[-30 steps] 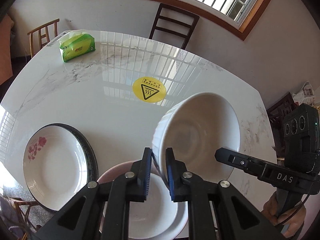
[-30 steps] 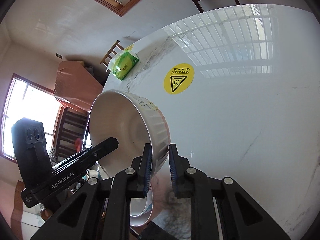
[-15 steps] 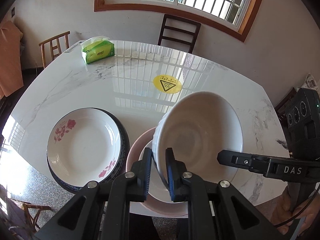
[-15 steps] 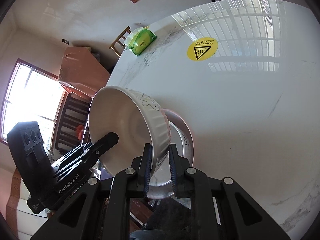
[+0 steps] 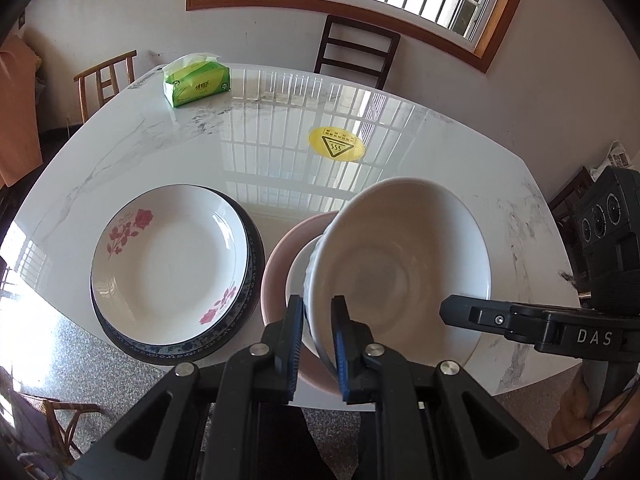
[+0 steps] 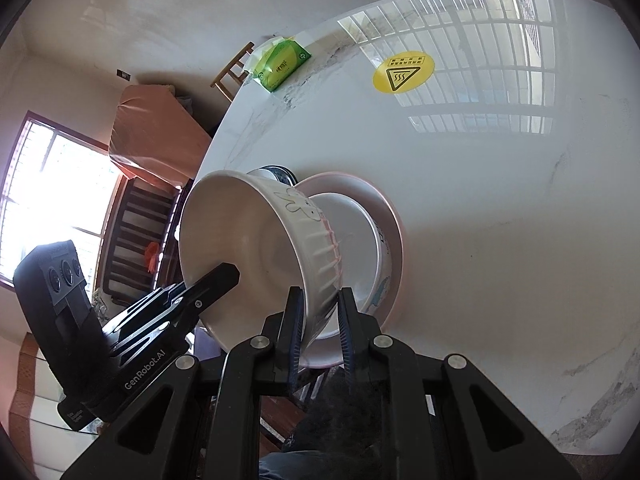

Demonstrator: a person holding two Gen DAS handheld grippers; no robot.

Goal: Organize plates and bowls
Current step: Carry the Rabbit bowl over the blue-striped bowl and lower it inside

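Together, in the left wrist view, we had the left tool (image 5: 316, 336) clamped on the near rim of the white bowl (image 5: 400, 276), which tilted above a pink bowl (image 5: 276, 276) with a smaller white bowl (image 5: 298, 276) nested inside it. Left of that stack, a rose-patterned plate (image 5: 168, 260) lay on a dark-rimmed plate (image 5: 256, 256) near the counter (image 5: 160, 152) edge. A green tissue pack (image 5: 197, 82) sat at the far left, a yellow sticker (image 5: 337, 143) farther right. The right tool (image 5: 540, 326) entered from the right.

From the right wrist view, our right tool (image 6: 319, 322) was closed on the ribbed wall of the white bowl (image 6: 248, 248), bunny drawing outward, over the pink bowl (image 6: 394, 220) and the inner white bowl (image 6: 356, 224). The left tool (image 6: 152, 316) reached the bowl's opposite rim from the left.
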